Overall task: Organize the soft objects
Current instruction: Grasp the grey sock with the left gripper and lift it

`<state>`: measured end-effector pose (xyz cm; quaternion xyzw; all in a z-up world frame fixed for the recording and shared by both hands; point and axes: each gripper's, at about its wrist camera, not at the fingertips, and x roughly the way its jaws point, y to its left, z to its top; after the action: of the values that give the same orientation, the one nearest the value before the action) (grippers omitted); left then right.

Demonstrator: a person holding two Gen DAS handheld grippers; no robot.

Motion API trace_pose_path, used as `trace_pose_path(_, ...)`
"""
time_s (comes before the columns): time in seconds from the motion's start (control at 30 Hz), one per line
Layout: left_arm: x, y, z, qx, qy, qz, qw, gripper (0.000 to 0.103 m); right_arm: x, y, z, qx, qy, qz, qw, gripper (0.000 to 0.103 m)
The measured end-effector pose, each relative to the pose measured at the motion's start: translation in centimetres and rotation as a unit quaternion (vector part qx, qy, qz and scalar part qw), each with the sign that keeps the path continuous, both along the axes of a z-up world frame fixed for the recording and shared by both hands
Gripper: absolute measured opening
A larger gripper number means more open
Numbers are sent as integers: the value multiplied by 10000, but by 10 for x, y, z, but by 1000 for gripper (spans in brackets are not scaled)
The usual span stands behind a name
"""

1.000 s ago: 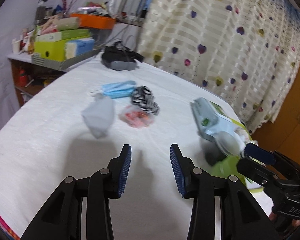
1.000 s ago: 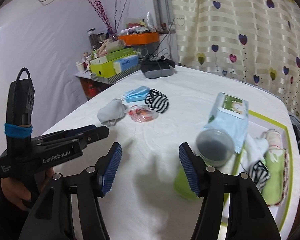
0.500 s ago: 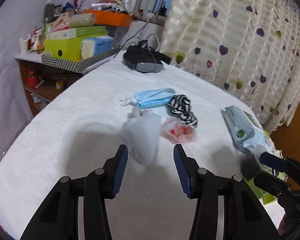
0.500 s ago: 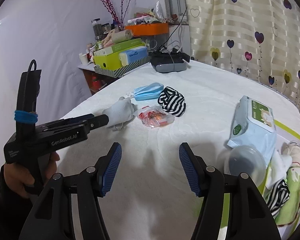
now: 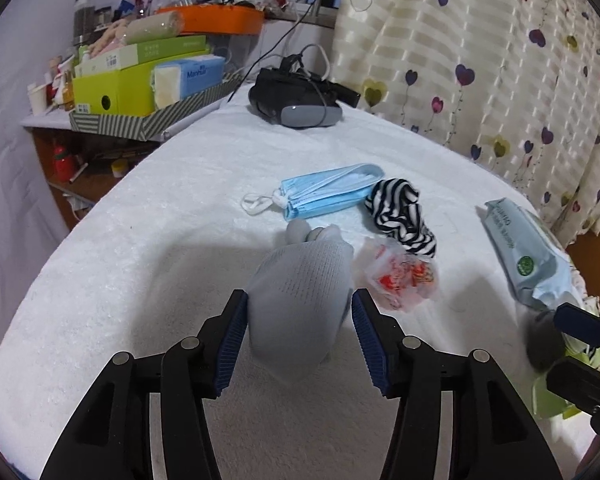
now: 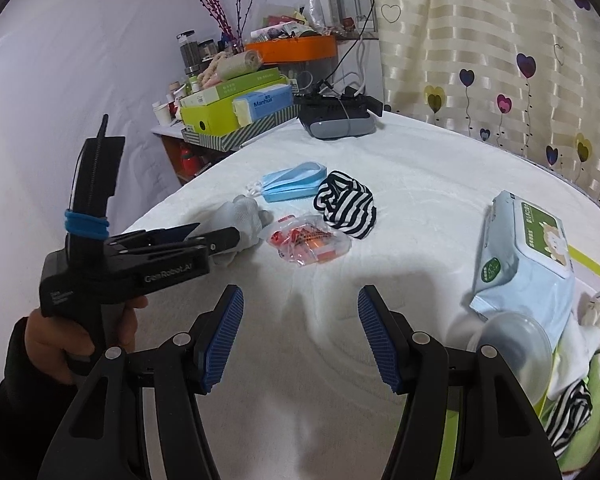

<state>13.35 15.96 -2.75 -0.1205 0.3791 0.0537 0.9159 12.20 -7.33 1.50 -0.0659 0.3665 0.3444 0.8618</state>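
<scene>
A grey sock [image 5: 300, 300] lies on the white table [image 5: 140, 280], between the open fingers of my left gripper [image 5: 298, 338]. It also shows in the right wrist view [image 6: 240, 220], with the left gripper [image 6: 216, 240] over it. Beyond it lie a blue face mask [image 5: 328, 194], a black-and-white striped sock [image 5: 400, 214] and a clear packet with red contents [image 5: 400, 280]. My right gripper [image 6: 300, 336] is open and empty above bare table. A green-rimmed tray [image 6: 588, 264] at the right holds folded soft items.
A wet-wipes pack [image 6: 528, 256] and a clear round lid [image 6: 512, 344] sit by the tray. A dark headset [image 5: 296, 100] with cables lies at the far end. A cluttered shelf with boxes [image 5: 140, 84] stands at the far left. A heart-patterned curtain hangs behind.
My left gripper has moved forward and right to the grey sock, which now sits between its open fingers. My right gripper has moved left, away from the tray.
</scene>
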Motion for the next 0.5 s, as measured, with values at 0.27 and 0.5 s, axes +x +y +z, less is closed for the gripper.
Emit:
trace_pose_path(0.27, 12, 1, -3, 86, 95, 58, 9999, 52, 11, 11, -1, -60, 15, -36, 10000, 61)
trace_pose_path(0.5, 20, 1, -12, 29, 202, -52, 9998, 38, 20, 20, -1, -119, 32, -145, 9998, 61)
